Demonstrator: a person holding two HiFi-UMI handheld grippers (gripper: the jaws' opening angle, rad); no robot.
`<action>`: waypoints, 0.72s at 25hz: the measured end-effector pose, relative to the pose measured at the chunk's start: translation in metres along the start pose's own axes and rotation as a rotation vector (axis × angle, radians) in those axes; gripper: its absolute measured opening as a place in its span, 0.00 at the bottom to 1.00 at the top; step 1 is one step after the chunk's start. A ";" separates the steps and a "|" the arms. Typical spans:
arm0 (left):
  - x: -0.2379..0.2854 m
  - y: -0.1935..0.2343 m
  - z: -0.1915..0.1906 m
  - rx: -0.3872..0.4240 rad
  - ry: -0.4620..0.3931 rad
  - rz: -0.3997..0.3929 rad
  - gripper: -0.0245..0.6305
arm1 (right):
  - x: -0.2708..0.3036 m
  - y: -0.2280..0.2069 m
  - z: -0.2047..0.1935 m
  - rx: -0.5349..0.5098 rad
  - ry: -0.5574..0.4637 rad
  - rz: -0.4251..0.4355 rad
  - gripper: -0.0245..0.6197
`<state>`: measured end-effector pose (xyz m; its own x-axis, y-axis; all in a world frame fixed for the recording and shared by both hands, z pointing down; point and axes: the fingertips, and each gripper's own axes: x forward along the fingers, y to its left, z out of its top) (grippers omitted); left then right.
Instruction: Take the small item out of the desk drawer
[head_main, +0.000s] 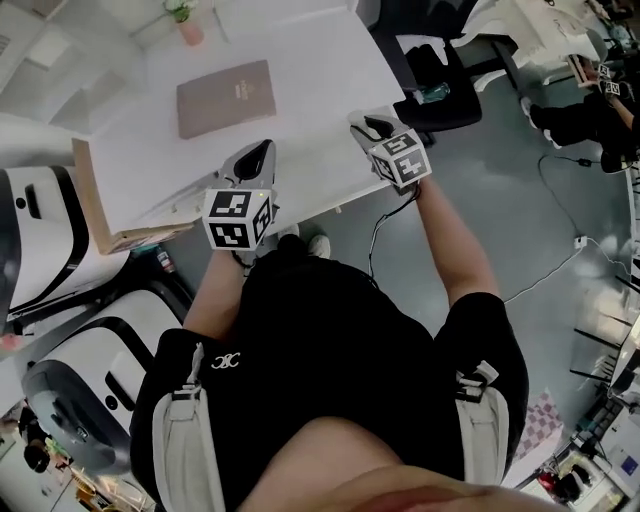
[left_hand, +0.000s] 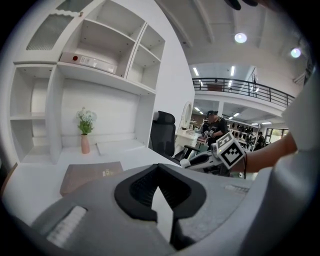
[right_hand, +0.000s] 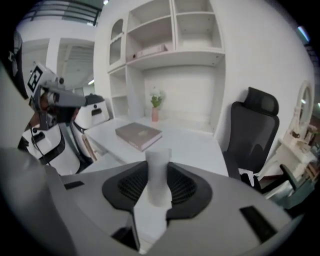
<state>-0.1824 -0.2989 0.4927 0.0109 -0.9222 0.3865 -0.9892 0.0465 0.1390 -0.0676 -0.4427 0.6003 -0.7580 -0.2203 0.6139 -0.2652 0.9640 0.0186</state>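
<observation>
A small whitish cylinder (right_hand: 159, 187) stands upright between the jaws of my right gripper (right_hand: 159, 165), which is shut on it above the front edge of the white desk (head_main: 310, 150). In the head view the right gripper (head_main: 366, 122) hides the cylinder. My left gripper (head_main: 258, 152) hovers over the desk's front edge further left. Its jaws (left_hand: 159, 172) are shut with nothing in them. A wood-edged frame (head_main: 95, 195) juts out at the desk's left front corner and looks like the pulled-out drawer. Its inside is hidden from every view.
A brown book (head_main: 226, 97) lies in the middle of the desk, and a pink vase (head_main: 188, 28) stands at the back below white shelves (left_hand: 100, 75). A black office chair (head_main: 440, 95) sits right of the desk. White rounded furniture (head_main: 40, 240) crowds the left, and a cable (head_main: 385, 225) runs over the floor.
</observation>
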 end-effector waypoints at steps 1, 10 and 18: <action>0.003 -0.004 0.005 0.010 -0.011 -0.011 0.06 | -0.011 -0.004 0.016 0.024 -0.052 -0.018 0.22; 0.016 -0.034 0.046 0.075 -0.082 -0.086 0.06 | -0.135 -0.036 0.128 0.135 -0.489 -0.344 0.21; 0.021 -0.052 0.087 0.102 -0.160 -0.125 0.06 | -0.211 -0.033 0.121 0.233 -0.614 -0.632 0.21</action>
<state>-0.1434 -0.3544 0.4139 0.1187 -0.9679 0.2217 -0.9914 -0.1031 0.0808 0.0294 -0.4456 0.3749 -0.5969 -0.8022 0.0143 -0.8022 0.5971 0.0080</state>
